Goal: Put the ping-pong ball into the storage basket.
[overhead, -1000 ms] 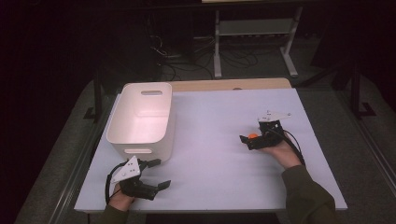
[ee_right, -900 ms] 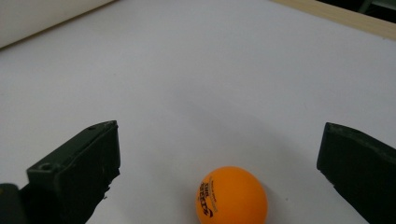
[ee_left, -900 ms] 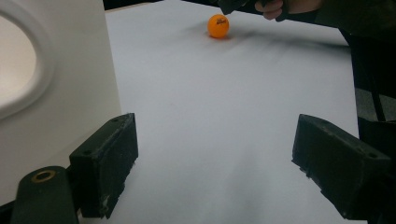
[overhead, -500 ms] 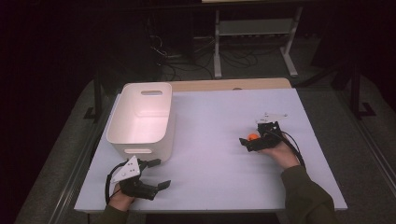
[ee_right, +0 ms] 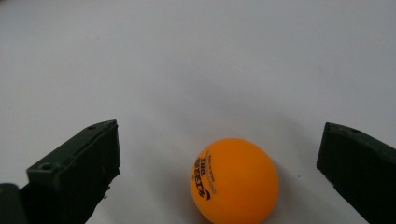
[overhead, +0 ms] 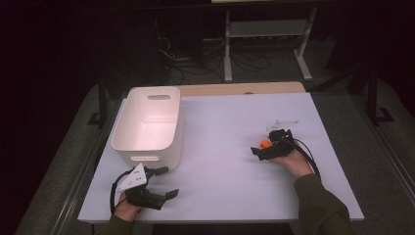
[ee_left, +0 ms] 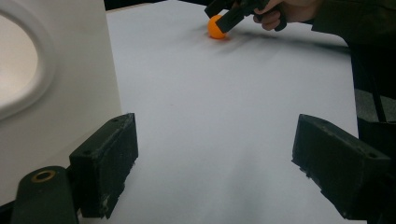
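An orange ping-pong ball (ee_right: 234, 179) with black print rests on the white table (overhead: 220, 147). It lies between the spread jaws of my right gripper (ee_right: 219, 172), touching neither. From above, the ball (overhead: 265, 144) shows at the right gripper (overhead: 262, 148) on the table's right side. My left gripper (overhead: 166, 182) stands open near the front left edge, holding nothing, just in front of the white bin (overhead: 149, 125). The left gripper view shows the ball (ee_left: 216, 26) far off under the other gripper, with the left gripper (ee_left: 219, 158) open.
The white plastic bin (ee_left: 51, 84) with a handle slot stands at the table's left, close beside the left gripper. A wooden strip (overhead: 240, 88) runs along the far edge. Beyond it, a metal stand (overhead: 266, 34) and cables sit in the dark.
The right gripper has lowered slightly toward the table around the orange ball. The left gripper has stayed in place.
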Demonstrator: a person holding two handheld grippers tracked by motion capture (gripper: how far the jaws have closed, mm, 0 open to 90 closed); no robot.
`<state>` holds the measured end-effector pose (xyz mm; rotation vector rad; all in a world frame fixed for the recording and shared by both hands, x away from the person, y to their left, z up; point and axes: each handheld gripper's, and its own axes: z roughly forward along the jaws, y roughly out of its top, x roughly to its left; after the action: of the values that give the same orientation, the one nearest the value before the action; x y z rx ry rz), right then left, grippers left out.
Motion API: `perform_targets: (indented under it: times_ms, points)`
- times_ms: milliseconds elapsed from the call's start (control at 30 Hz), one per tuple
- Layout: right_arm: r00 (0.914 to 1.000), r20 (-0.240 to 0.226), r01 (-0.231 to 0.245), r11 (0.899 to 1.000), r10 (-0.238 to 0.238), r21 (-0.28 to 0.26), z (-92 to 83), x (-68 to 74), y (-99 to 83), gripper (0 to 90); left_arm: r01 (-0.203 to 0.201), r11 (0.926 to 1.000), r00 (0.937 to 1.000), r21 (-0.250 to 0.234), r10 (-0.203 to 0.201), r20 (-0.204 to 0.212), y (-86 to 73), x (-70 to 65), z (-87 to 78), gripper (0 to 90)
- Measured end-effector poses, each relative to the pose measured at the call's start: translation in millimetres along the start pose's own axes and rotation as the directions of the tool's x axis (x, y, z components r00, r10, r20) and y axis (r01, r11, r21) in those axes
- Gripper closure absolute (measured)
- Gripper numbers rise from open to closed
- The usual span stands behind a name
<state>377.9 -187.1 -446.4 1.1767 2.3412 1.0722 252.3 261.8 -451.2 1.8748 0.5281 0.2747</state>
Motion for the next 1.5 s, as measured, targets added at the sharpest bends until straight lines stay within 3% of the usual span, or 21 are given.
perform_targets:
  times_ms: [667, 1100, 1500]
  points:
    - [0.9999, 0.007, -0.009, 0.999, 0.009, 0.035, 3.3, -4.9, -7.8, 3.9, -0.003, 1.0000, 1.0000, -0.001, 0.003, 0.000, 0.0, -0.3, 0.0, 14.1]
    - [1.0000, -0.001, -0.010, 1.000, 0.010, 0.027, -0.8, -5.0, -7.7, 15.2, -0.005, 1.0000, 1.0000, 0.000, 0.005, -0.002, 0.0, -0.7, 0.2, 14.1]
    - [0.9997, -0.020, -0.012, 1.000, 0.013, 0.026, -3.6, -5.4, -7.6, 31.3, -0.006, 1.0000, 1.0000, 0.000, 0.006, -0.002, 0.0, -0.8, 0.1, 14.1]
